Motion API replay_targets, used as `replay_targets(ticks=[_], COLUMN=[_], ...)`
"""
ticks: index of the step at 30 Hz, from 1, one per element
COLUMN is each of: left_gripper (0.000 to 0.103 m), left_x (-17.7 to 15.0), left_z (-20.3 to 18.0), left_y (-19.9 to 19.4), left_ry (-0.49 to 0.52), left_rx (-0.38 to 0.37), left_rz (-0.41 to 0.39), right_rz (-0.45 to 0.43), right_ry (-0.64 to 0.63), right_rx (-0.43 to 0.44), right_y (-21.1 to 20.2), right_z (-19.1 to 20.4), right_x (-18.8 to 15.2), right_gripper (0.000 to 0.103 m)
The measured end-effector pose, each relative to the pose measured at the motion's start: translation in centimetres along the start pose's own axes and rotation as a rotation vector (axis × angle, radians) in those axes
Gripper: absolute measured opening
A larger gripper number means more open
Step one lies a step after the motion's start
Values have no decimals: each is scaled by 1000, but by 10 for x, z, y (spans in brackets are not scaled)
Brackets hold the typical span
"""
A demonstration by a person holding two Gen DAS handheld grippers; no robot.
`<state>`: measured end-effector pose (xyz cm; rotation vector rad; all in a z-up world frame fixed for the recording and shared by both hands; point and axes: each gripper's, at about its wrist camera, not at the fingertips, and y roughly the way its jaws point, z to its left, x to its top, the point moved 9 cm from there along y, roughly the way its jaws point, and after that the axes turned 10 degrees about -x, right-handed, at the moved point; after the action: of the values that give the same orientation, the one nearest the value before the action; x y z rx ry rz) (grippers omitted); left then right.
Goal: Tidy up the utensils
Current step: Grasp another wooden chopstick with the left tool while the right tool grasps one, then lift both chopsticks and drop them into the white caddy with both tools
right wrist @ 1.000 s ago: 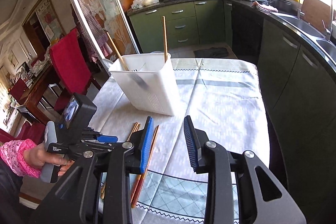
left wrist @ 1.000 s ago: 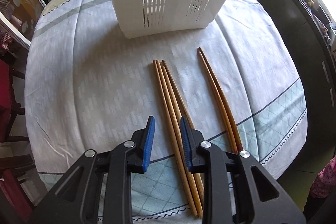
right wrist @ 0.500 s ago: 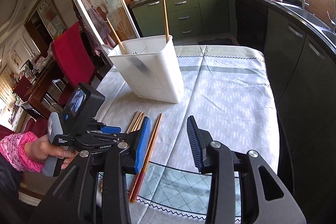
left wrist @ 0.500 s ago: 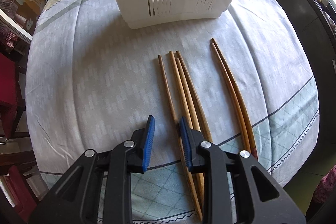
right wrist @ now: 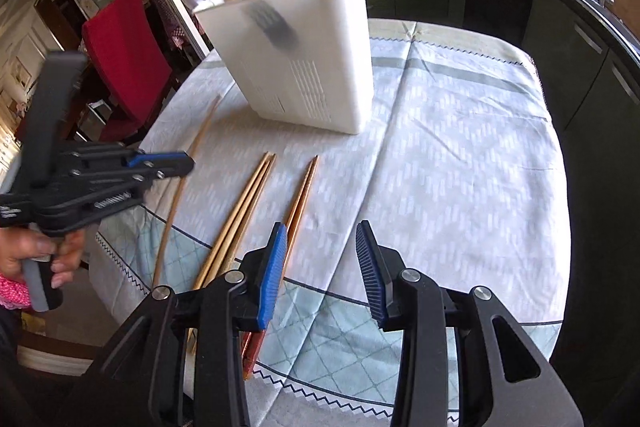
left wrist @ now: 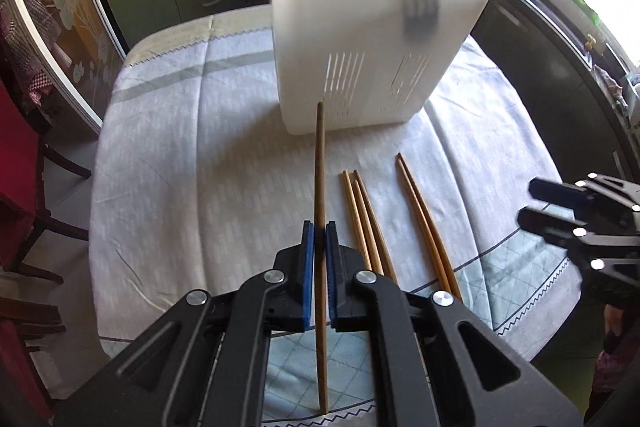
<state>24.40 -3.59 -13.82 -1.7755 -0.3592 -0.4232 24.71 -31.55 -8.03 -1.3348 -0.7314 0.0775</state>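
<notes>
Lifted since before, chopstick (left wrist: 320,163) in left claw (left wrist: 320,239) points toward holder (left wrist: 360,39).

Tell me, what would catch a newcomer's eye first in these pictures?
Probably the single chopstick pinched in the left hand-held gripper, lifted off the tablecloth. Behind it stands a white utensil holder, and five more chopsticks lie to its right, where the right hand-held gripper hangs open.
</notes>
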Motion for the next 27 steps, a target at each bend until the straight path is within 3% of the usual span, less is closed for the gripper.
replay_targets(ticks=[4,7,9,27], left_gripper=[6,6,6,6], left_x=[9,10,12,0], left_z=[4,1,5,3], left_y=[-43,-64,-74,-85], left_ry=[26,52,69,98], left_rx=[9,14,13,-18], left_rz=[-141,-204,-227,-252], right_rz=[68,110,132,175], right_ry=[-26,-39,-32,-82], right_rx=[-24,-48,-35,-89], right_y=[32,51,59,87], right_z=[14,20,25,57], right_x=[-4,-4,-4,8], right_gripper=[26,17,17,10])
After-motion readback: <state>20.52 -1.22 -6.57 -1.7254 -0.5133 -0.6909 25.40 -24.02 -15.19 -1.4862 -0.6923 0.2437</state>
